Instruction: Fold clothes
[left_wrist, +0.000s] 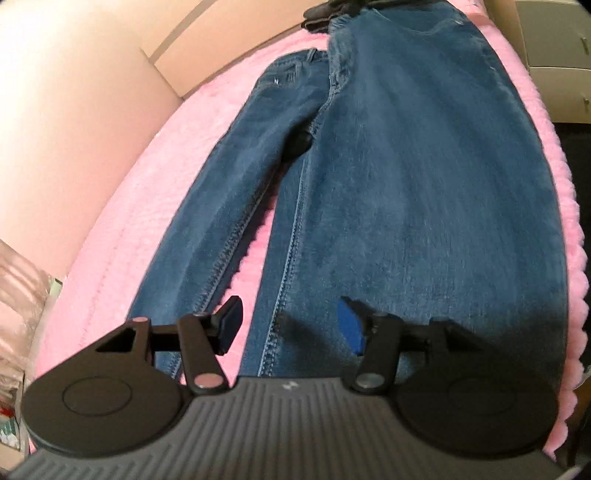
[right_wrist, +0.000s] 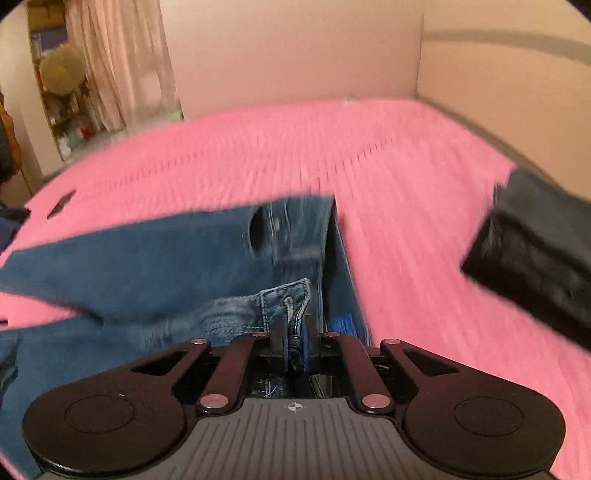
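Denim jeans (left_wrist: 406, 184): heavy, limp, grippy. Right hand-held gripper (right_wrist: 295, 343) clamped on waistband; left hand-held gripper (left_wrist: 291, 325) half-open, empty, above leg hem.

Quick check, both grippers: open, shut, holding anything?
Left gripper: open above the jeans, holding nothing.
Right gripper: shut on the jeans' waistband.

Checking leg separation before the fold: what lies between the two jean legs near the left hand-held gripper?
Left wrist view: only a bare strip of pink blanket between the legs.
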